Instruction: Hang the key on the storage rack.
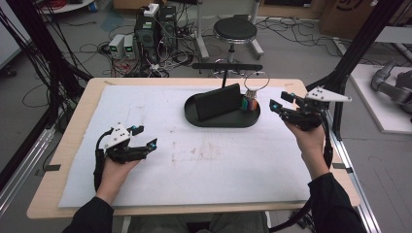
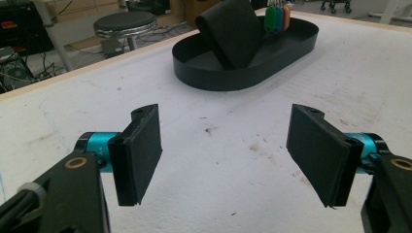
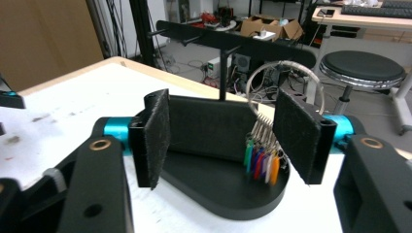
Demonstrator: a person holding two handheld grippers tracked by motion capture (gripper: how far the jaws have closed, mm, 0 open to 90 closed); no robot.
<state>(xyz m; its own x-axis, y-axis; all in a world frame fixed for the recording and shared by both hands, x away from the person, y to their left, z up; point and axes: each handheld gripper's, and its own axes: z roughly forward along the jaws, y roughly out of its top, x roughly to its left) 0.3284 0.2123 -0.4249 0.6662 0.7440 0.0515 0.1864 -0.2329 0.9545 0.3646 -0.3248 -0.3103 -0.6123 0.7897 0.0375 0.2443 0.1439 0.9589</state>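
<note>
A stained white foam mat is being spread over the pale wooden table, bearing a black oval tray. Both the left gripper and right gripper are being held wide apart, empty. A black round stool and tangled cables are lying beyond.

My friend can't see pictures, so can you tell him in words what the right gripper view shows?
The right gripper is open, its two black padded jaws framing a black oval tray on the white table. In the tray a bunch of colourful key tags hangs from a big wire ring, beside a leaning black wallet-like case.
</note>
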